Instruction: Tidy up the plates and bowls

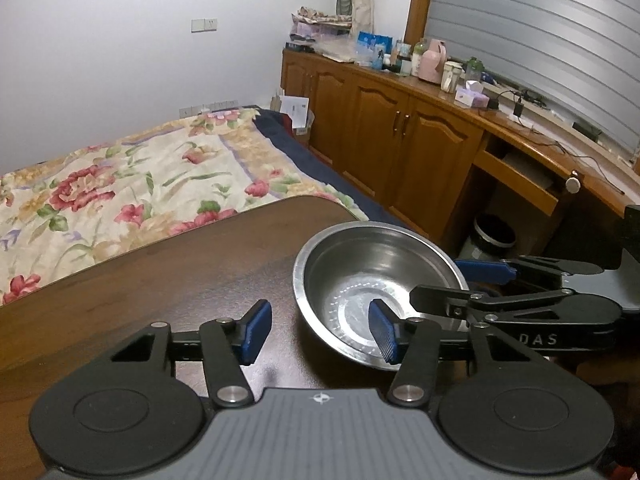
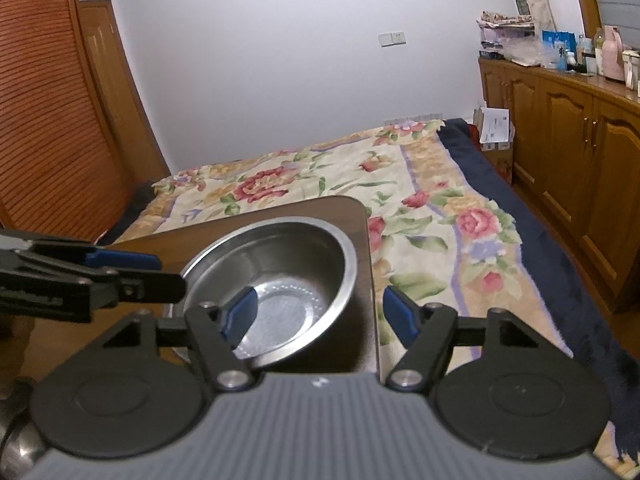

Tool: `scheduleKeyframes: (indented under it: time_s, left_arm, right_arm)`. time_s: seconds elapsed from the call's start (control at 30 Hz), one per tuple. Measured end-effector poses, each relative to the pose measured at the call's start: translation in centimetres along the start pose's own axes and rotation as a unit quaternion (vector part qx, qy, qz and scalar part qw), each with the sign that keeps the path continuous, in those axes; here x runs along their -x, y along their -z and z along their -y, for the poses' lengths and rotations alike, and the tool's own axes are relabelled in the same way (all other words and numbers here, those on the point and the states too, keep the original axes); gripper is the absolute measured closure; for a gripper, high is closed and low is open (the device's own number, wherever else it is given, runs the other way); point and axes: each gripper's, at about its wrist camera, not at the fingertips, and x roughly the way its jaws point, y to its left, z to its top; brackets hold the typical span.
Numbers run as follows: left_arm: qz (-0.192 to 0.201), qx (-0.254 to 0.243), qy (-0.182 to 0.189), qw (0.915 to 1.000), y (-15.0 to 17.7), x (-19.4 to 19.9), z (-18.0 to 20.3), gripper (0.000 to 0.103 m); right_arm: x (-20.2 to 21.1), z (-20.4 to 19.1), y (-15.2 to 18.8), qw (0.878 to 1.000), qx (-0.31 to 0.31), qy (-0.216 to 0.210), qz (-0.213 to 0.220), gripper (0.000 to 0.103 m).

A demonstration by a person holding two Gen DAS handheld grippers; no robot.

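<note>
Straddling steel bowl (image 2: pixel 276 280), perhaps: parted claws (image 2: pixel 316 316)

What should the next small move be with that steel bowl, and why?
Probably shut the right gripper on the steel bowl's rim: its open fingers straddle the right wall, and the bowl sits near the table corner. The left gripper is open too.
</note>
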Motion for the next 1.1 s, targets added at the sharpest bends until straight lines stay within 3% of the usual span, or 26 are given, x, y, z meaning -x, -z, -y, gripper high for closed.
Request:
scheduleKeyframes:
  time_s: [0.57, 0.77, 0.93, 1.1]
  left_arm:
    - [-0.020, 0.014, 0.013, 0.9996, -0.3, -1.2, -0.7, 0.065]
    - [-0.028, 0.020, 0.019, 0.9992, -0.5, -1.5, -0.9, 0.080]
    - [-0.025, 0.029, 0.010, 0.9992, -0.4, -1.1, -1.3, 0.081]
    - [-0.013, 0.034, 0.017, 0.9992, -0.6, 0.1, -1.2, 0.081]
  right_arm:
    - [-0.4, -0.2, -0.1, 1.000, -0.009, -0.015, -0.007, 0.050]
    - [-0.3, -0.3, -0.1, 1.000, -0.010, -0.016, -0.009, 0.055]
    - [-0.4, -0.1, 0.0, 1.000, -0.016, -0.016, -0.016, 0.070]
    - [-0.3, 0.0, -0.2, 0.999, -0.029, -0.022, -0.018, 0.074]
